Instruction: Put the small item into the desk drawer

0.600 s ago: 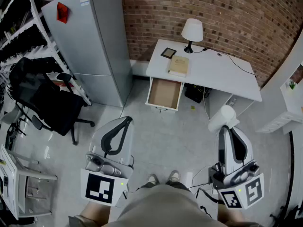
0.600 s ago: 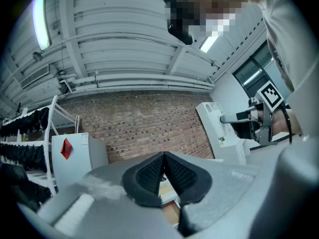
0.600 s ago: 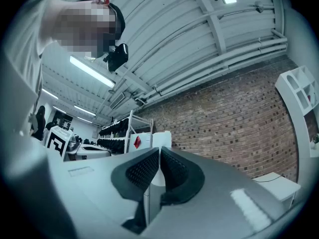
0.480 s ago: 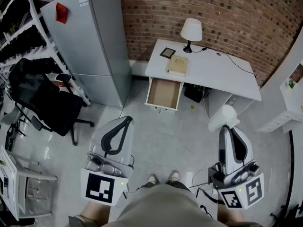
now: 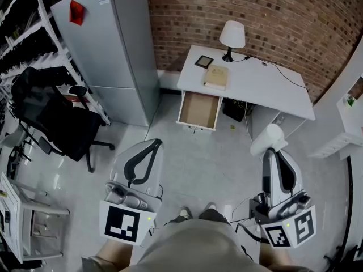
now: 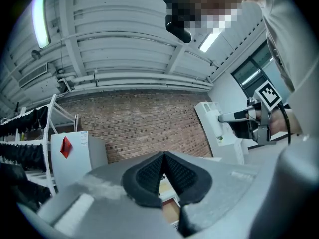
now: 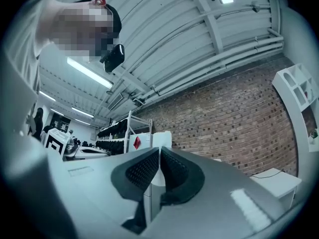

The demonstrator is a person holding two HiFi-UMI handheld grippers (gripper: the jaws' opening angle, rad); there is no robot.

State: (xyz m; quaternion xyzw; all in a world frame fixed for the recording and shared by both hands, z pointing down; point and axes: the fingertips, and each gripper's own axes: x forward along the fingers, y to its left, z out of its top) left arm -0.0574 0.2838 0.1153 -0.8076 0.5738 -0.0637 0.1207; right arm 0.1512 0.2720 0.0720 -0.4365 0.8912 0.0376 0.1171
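Standing well back from the desk (image 5: 255,89), we judged the job barely begun: the drawer (image 5: 198,110) under its left end was already pulled out and looked empty, so the opening was done, while the picking up and the dropping in were both left. Neither tool had anything small in it, and we took the item to be the small dark square (image 5: 204,62) lying at the left corner of the desktop, just behind the book (image 5: 216,77) and to the left of the lamp (image 5: 232,37), though from that far off we could not tell what it was. Our left gripper (image 5: 151,146) hung low near our body, pointing toward the desk, its jaws pressed together at the tips with nothing between the pads. Our right gripper (image 5: 267,139), well apart from it on the other side, was likewise closed down to a hairline slit and held nothing; neither touched anything.
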